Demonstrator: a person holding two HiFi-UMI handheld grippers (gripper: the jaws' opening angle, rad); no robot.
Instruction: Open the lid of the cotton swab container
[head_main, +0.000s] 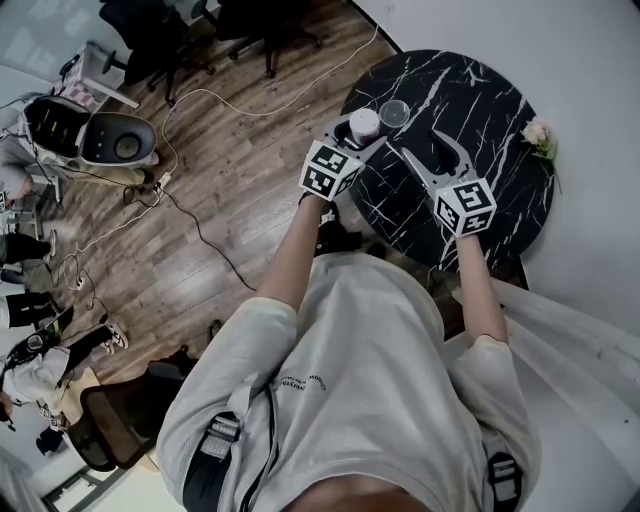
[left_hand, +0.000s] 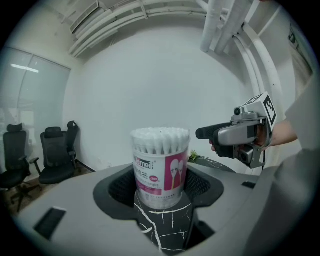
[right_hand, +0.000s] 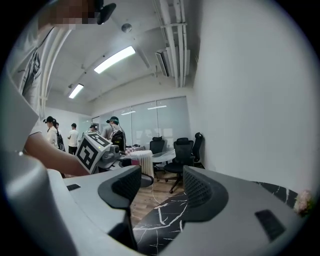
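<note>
The cotton swab container (left_hand: 160, 172) stands upright on the black marble table (head_main: 500, 95), a clear tub with a pink label. Its top is uncovered and the white swab tips show. My left gripper (head_main: 362, 136) is shut on its sides near the table's left edge. A round clear lid (head_main: 394, 113) lies on the table just right of the container. My right gripper (head_main: 421, 143) hovers open and empty further right, pointing towards the lid. In the right gripper view its jaws (right_hand: 157, 192) stand apart over the marble, and the container (right_hand: 143, 162) shows beyond them.
A small pink flower (head_main: 540, 135) lies at the table's right rim, next to a white wall. Cables (head_main: 190, 215) trail over the wooden floor at the left. Office chairs (head_main: 160, 35) and a round grey device (head_main: 115, 140) stand beyond.
</note>
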